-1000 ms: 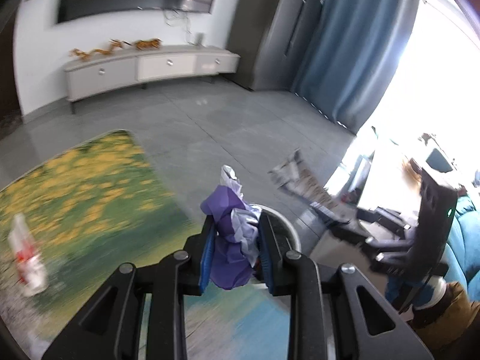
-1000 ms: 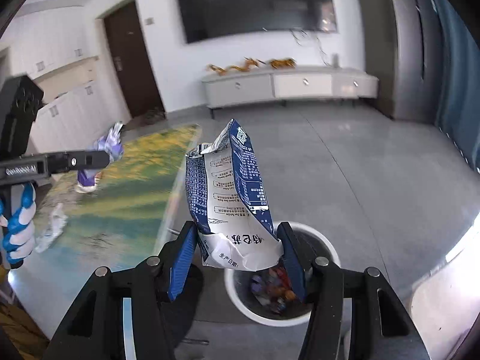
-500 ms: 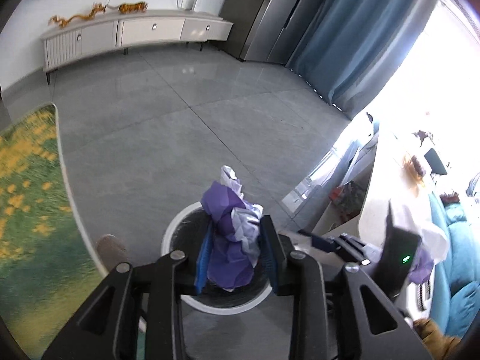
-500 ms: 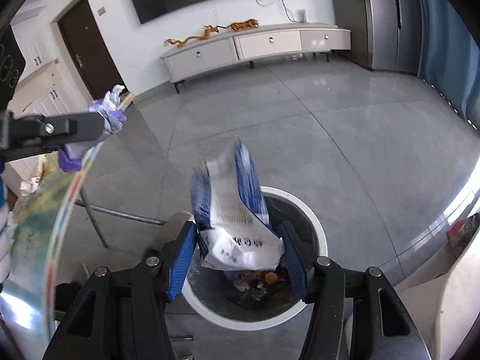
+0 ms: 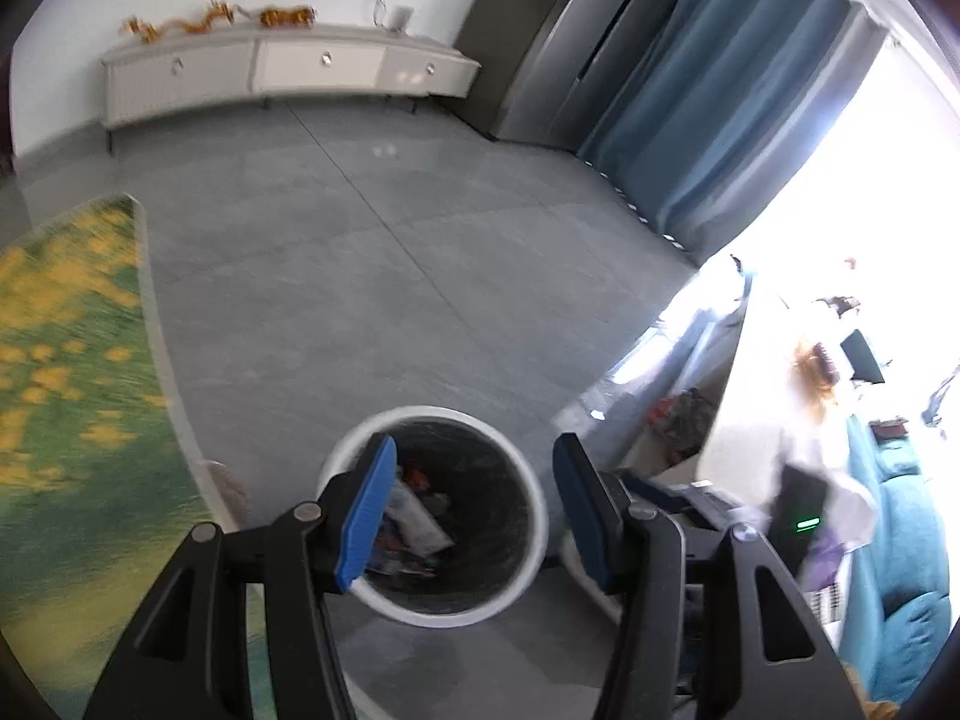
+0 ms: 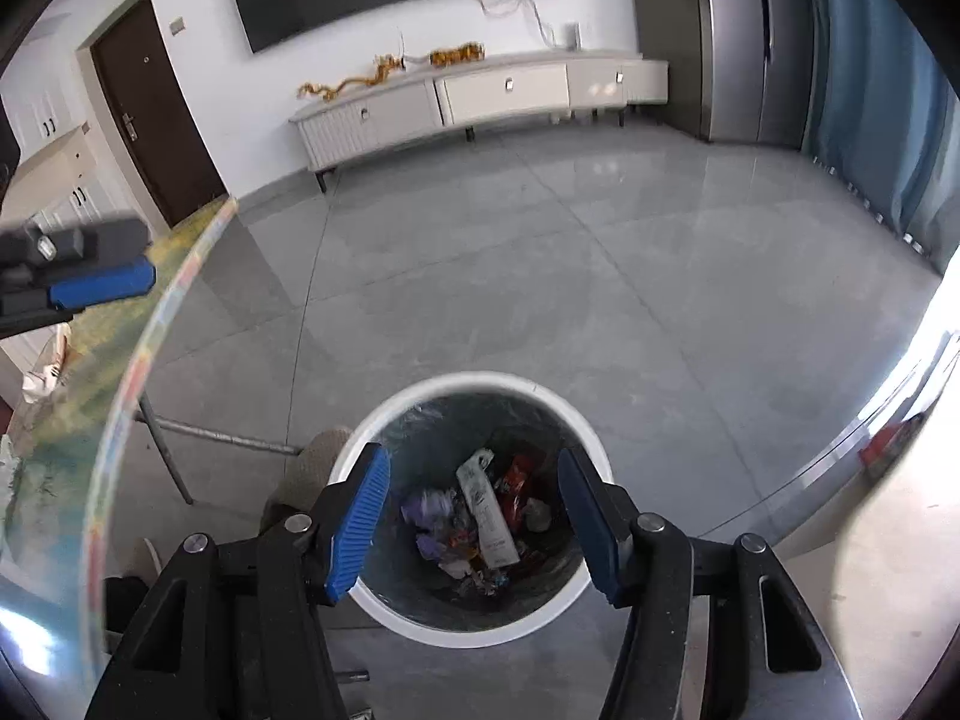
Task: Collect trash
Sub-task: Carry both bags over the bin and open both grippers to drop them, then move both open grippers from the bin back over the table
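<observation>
A round white-rimmed trash bin (image 6: pixel 540 396) with a dark liner stands on the grey floor below both grippers; it also shows in the left wrist view (image 5: pixel 528 480). Inside lie several wrappers, among them a white and blue packet (image 6: pixel 489 510) and a purple wrapper (image 6: pixel 426 507). My right gripper (image 6: pixel 474 519) is open and empty above the bin. My left gripper (image 5: pixel 474 504) is open and empty above the bin; its blue-padded finger (image 6: pixel 99 285) shows at the left of the right wrist view.
A round glass table with a green and yellow painted top (image 6: pixel 72 420) stands left of the bin, on metal legs (image 6: pixel 165 450). A white TV cabinet (image 6: pixel 480 102) lines the far wall. A teal sofa (image 5: pixel 888 570) and a side shelf stand at right.
Both grippers have opened over the bin. The purple wrapper has left the left gripper and the white and blue packet has left the right; both lie in the bin.
</observation>
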Demonstrator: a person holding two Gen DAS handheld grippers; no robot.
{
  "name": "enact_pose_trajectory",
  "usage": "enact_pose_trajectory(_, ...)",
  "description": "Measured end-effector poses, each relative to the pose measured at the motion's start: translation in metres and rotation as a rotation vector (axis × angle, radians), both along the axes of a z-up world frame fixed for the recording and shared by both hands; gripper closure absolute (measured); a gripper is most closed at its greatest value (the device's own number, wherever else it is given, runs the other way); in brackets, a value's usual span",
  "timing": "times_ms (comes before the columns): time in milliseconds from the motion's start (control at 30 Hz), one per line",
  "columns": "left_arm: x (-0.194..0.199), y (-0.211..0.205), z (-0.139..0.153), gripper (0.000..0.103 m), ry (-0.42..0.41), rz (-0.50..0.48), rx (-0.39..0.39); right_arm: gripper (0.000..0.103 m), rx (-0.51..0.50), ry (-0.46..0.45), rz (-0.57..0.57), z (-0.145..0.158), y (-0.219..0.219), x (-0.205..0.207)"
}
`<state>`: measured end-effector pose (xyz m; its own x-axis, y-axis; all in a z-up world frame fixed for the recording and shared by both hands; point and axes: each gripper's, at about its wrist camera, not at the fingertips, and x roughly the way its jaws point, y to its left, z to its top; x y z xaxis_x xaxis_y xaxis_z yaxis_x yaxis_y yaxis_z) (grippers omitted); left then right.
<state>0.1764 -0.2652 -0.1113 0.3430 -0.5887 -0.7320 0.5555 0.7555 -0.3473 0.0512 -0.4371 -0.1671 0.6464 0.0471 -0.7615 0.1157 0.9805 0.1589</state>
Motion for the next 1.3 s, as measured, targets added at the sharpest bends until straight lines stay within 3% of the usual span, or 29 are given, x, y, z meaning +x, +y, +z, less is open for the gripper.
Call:
enact_pose_trajectory(300,-0.039,0.086,0.046,0.050,-0.183,0.160,0.071,0.042,-0.060,-0.179,0.071,0.104,0.047,-0.041)
enact_pose_trajectory(500,-0.072,0.164,0.070,0.050,-0.273,0.285,0.099,0.039,-0.068,-0.248,0.160,0.144,0.106,-0.052)
enact_pose_trajectory(633,-0.090,0.220,0.084,0.050,-0.320,0.357,0.108,0.037,-0.067,-0.260,0.205,0.155,0.146,-0.049)
enact_pose_trajectory(700,-0.102,0.254,0.089,0.043,-0.352,0.406,0.115,0.037,-0.069,-0.261,0.220,0.158,0.166,-0.048)
enact_pose_trajectory(900,-0.125,0.322,0.090,0.040,-0.398,0.521,0.119,0.037,-0.083,-0.270,0.262,0.169,0.218,-0.047)
enact_pose_trajectory(1133,-0.138,0.361,0.081,0.040,-0.442,0.613,0.189,0.036,-0.122,-0.264,0.304,0.174,0.263,-0.048)
enact_pose_trajectory(1300,-0.141,0.388,0.072,0.040,-0.441,0.668,0.194,0.036,-0.143,-0.242,0.315,0.169,0.287,-0.044)
